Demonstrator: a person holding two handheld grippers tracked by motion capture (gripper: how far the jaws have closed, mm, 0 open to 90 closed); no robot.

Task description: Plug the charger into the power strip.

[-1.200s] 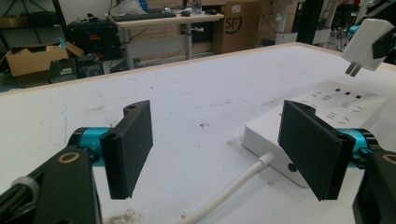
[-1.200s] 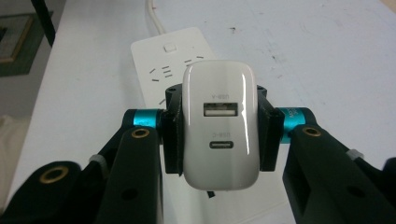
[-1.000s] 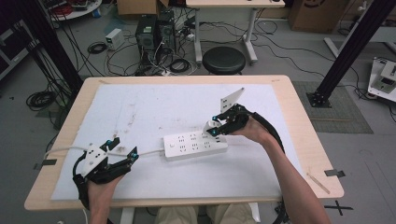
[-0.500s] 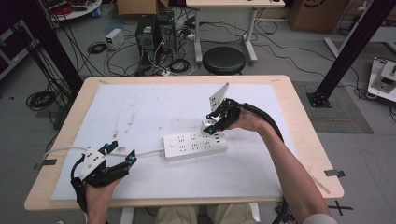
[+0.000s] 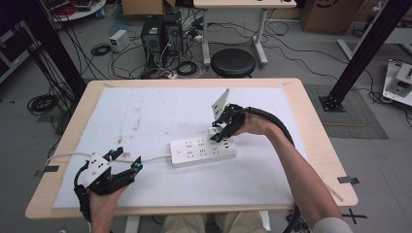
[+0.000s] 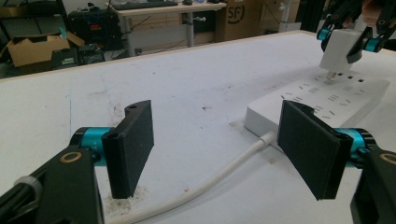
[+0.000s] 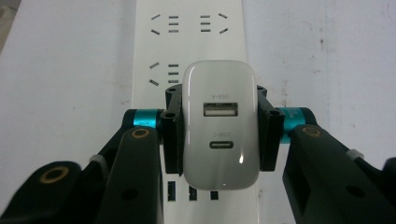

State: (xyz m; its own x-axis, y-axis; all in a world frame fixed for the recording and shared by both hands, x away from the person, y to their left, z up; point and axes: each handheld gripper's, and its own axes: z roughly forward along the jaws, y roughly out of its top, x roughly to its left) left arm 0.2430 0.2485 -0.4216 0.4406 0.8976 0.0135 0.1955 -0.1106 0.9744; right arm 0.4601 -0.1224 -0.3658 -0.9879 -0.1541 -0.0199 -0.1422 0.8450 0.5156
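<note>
A white power strip (image 5: 201, 151) lies mid-table on a white mat, its cord (image 5: 150, 159) running left. My right gripper (image 5: 219, 133) is shut on a white USB charger (image 7: 219, 123), held just above the strip's right end; its prongs hover over the sockets (image 6: 332, 74). In the right gripper view the charger's USB ports face the camera and the strip (image 7: 189, 32) stretches away beneath. My left gripper (image 5: 125, 160) rests open near the table's front left, nothing between its black pads (image 6: 133, 147), pointing along the cord (image 6: 219, 175) toward the strip (image 6: 322, 98).
The white mat (image 5: 145, 111) covers most of the wooden table (image 5: 311, 126). A black stool (image 5: 233, 62), computer cases and tangled cables sit on the floor beyond the far edge. A black frame post (image 5: 369, 48) stands at the right.
My right gripper has carried the charger left and down, from beyond the strip's right end to just over its sockets. The left gripper has barely shifted.
</note>
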